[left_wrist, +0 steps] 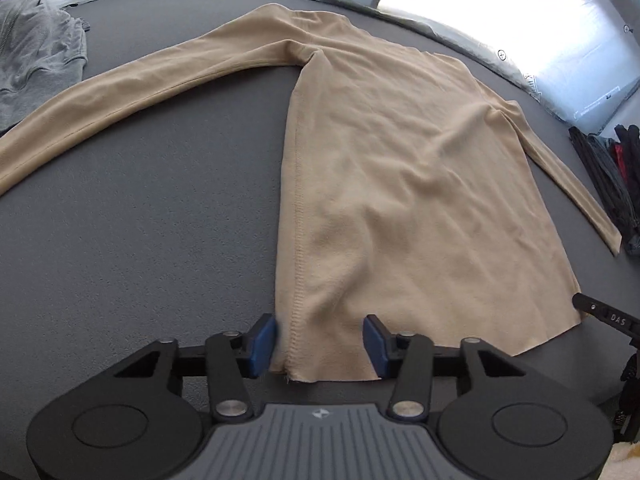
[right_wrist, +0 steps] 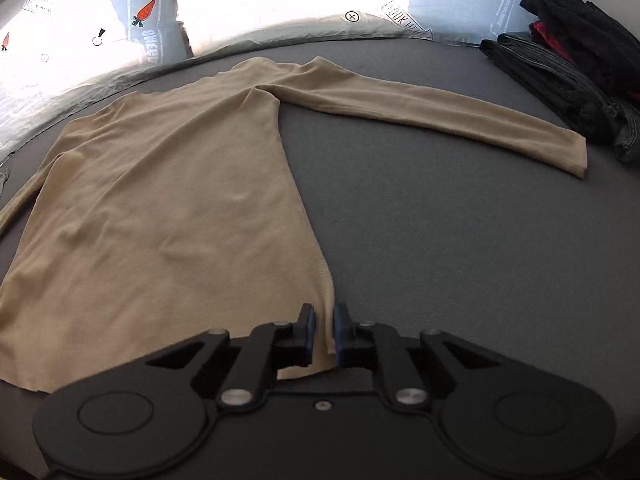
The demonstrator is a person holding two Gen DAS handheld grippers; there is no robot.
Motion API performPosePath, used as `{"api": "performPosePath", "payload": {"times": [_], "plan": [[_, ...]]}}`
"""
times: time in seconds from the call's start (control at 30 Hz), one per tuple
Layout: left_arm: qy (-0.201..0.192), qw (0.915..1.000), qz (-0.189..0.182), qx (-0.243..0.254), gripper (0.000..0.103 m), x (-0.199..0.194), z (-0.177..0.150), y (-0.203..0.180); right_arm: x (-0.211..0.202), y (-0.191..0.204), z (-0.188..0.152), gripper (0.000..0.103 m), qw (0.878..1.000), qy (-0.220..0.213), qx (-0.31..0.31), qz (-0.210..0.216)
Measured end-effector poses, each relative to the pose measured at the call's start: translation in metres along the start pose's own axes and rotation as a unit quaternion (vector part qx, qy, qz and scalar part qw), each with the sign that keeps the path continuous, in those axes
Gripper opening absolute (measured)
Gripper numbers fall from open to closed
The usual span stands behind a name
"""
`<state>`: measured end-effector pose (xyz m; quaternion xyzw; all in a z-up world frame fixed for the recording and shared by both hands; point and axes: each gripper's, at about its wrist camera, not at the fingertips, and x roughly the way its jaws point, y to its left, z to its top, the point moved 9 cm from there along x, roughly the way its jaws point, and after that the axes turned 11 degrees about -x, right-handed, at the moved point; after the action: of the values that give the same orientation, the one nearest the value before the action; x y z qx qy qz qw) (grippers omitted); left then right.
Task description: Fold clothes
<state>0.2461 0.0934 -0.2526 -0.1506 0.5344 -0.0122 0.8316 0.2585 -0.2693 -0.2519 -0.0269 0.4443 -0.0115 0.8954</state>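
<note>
Nothing folded yet: tan long-sleeved knit shirt [left_wrist: 400,160] lies flat mid-frame on the dark grey table [left_wrist: 160,240], right gripper [right_wrist: 324,328] pinching one lower hem corner, left gripper [left_wrist: 320,340] gaping astride the other.

Left tongs [left_wrist: 320,344] straddle the tan shirt's [left_wrist: 400,168] hem corner — pads apart.

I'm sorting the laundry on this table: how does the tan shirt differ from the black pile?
The tan shirt lies spread flat, sleeves out to each side, unfolded; the black pile is stacked at the table's right edge. The tan shirt is one plain light garment; the black pile holds several dark pieces, with some red showing. Both rest on the same dark table.
</note>
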Motion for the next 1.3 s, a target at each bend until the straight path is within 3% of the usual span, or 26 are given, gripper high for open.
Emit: {"api": "performPosePath", "payload": {"times": [0.03, 0.23, 0.43, 0.47, 0.53, 0.67, 0.7, 0.73, 0.77, 0.9, 1.1, 1.3], "plan": [[-0.003, 0.9999, 0.016, 0.005, 0.005, 0.001, -0.001, 0.0, -0.002, 0.0, 0.001, 0.004, 1.0, -0.002, -0.006, 0.003], [-0.013, 0.9993, -0.006, -0.034, 0.005, -0.024, 0.004, 0.005, -0.038, -0.004, 0.009, 0.003, 0.999, -0.039, -0.001, 0.008], [0.014, 0.9996, 0.005, -0.022, 0.012, -0.008, 0.004, 0.014, -0.014, -0.001, -0.013, 0.006, 1.0, 0.017, -0.009, -0.008], [0.007, 0.9999, 0.005, -0.013, 0.015, -0.01, 0.008, 0.014, -0.015, -0.001, -0.01, 0.012, 1.0, 0.013, -0.013, -0.018], [-0.005, 0.9999, 0.014, -0.008, 0.042, -0.014, 0.014, 0.02, -0.017, -0.001, -0.001, 0.04, 0.999, -0.003, -0.018, -0.038], [-0.018, 0.9996, 0.015, -0.018, 0.056, -0.024, 0.023, 0.037, -0.017, 0.009, 0.02, 0.05, 0.998, -0.029, -0.026, -0.047], [-0.023, 0.9994, 0.017, -0.021, 0.064, -0.026, 0.026, 0.043, -0.016, 0.015, 0.026, 0.064, 0.998, -0.037, -0.029, -0.049], [-0.028, 0.999, 0.024, -0.026, 0.07, -0.029, 0.03, 0.051, -0.015, 0.022, 0.034, 0.089, 0.997, -0.048, -0.032, -0.053], [-0.035, 0.9983, 0.033, -0.032, 0.071, -0.032, 0.035, 0.06, -0.014, 0.03, 0.041, 0.099, 0.996, -0.059, -0.034, -0.056], [-0.073, 0.9924, 0.062, -0.077, 0.094, -0.044, 0.055, 0.104, 0.002, 0.069, 0.064, 0.102, 0.996, -0.07, -0.052, -0.022], [-0.11, 0.9725, 0.096, -0.181, 0.096, -0.051, 0.089, 0.189, 0.031, 0.114, 0.083, 0.103, 0.997, -0.067, -0.04, 0.006], [-0.147, 0.9507, 0.117, -0.247, 0.096, -0.053, 0.123, 0.263, 0.067, 0.131, 0.081, 0.103, 0.999, -0.039, -0.013, -0.023]]}}
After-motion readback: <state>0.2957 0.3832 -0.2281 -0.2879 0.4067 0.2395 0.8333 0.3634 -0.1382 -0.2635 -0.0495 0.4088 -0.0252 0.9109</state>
